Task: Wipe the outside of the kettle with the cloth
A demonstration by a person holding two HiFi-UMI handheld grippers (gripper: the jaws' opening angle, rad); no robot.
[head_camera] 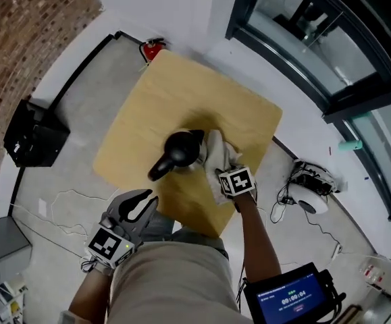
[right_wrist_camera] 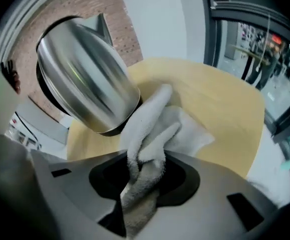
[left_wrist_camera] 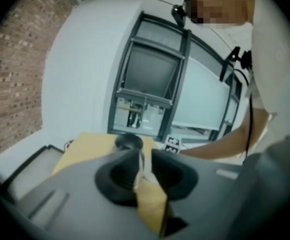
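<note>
Head view first: the kettle [head_camera: 179, 148] sits about mid-way on the light wood surface [head_camera: 148, 106], black lid and handle facing up. The white cloth [head_camera: 219, 150] is bunched right up against its right side. The right hand-held gripper [head_camera: 230, 177] is down on the cloth, marker cube on top. The left hand-held gripper [head_camera: 141, 202] hangs off the near edge of the surface, by the person's lap and well apart from the kettle.

Left gripper view: its jaws look pressed together with nothing in them, though the picture's pretty soft, so that's a best read. Past them, the kettle's dark top [left_wrist_camera: 128, 142] shows on the surface, with the other gripper's marker cube [left_wrist_camera: 172, 144] just beside it.

Right gripper view: much clearer. Its jaws are clamped on a twisted wad of cloth [right_wrist_camera: 150, 129], which spills out ahead onto the surface [right_wrist_camera: 220, 109]. The shiny steel kettle body [right_wrist_camera: 84, 79] fills the upper left, and the cloth seems to touch its base.
</note>
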